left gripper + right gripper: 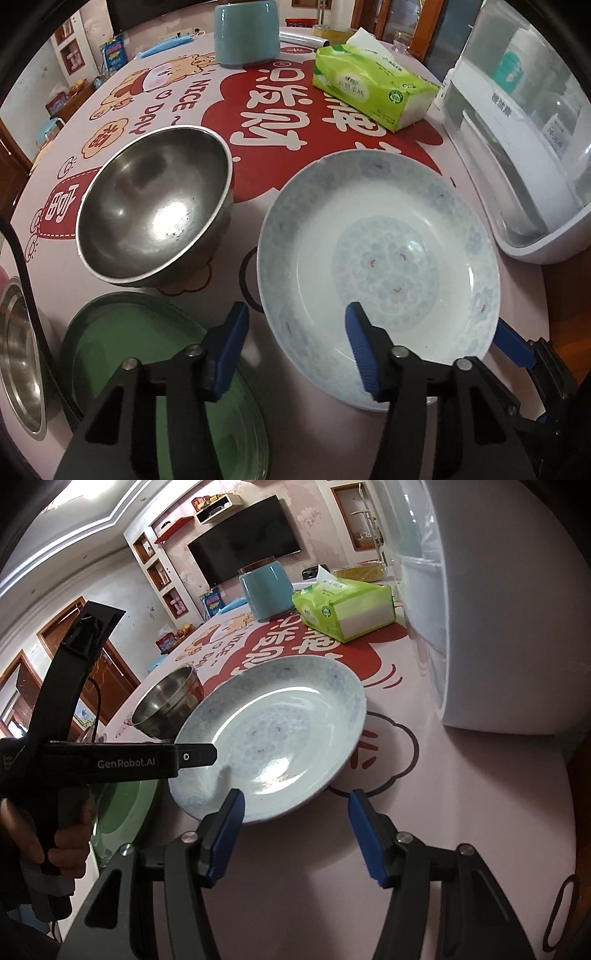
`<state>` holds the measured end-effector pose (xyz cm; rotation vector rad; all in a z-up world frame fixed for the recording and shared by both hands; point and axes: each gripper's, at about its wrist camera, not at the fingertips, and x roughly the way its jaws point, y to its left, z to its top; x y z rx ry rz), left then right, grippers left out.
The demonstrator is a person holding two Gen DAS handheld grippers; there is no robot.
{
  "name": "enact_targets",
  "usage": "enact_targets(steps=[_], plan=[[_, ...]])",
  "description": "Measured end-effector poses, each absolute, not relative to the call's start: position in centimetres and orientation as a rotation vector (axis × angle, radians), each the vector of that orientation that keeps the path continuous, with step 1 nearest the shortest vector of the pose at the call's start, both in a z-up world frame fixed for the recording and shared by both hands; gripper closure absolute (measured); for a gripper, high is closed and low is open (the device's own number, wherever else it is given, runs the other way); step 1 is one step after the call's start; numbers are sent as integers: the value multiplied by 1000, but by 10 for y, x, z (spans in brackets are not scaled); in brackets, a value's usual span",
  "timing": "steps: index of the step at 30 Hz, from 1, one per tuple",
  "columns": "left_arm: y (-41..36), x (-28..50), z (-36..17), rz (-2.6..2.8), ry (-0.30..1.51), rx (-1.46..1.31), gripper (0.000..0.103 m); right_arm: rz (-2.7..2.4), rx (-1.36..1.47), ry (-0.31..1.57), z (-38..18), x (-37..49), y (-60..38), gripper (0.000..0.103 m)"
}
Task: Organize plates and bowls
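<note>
Both tongs (295,325) (295,812) agape astride white plate (380,258) near rim.

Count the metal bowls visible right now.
2. One steel bowl stands on the table left of the white plate; a second steel bowl is cut off at the left edge. Others may lie outside view.

A wall-mounted television (243,559) hangs between pale shelving niches (157,572) (wooden doors (110,672) leftward).
</note>
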<state>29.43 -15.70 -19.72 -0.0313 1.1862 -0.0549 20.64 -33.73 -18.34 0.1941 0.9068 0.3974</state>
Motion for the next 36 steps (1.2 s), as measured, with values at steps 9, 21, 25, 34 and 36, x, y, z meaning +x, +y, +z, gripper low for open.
enact_targets(steps=[9,21,25,34,36], plan=[[-159,296,-201,-83,1173,-29,68,404,198,904,-186,210,-335,53],[-163,293,-200,-81,1191,-4,69,383,211,926,-185,210,-335,62],[-165,288,-199,-81,1212,1,69,376,204,935,-184,211,-337,66],[-169,274,-197,-72,1229,17,69,373,207,963,-182,212,-339,72],[-171,270,-196,-71,1223,34,69,371,212,968,-182,212,-341,74]])
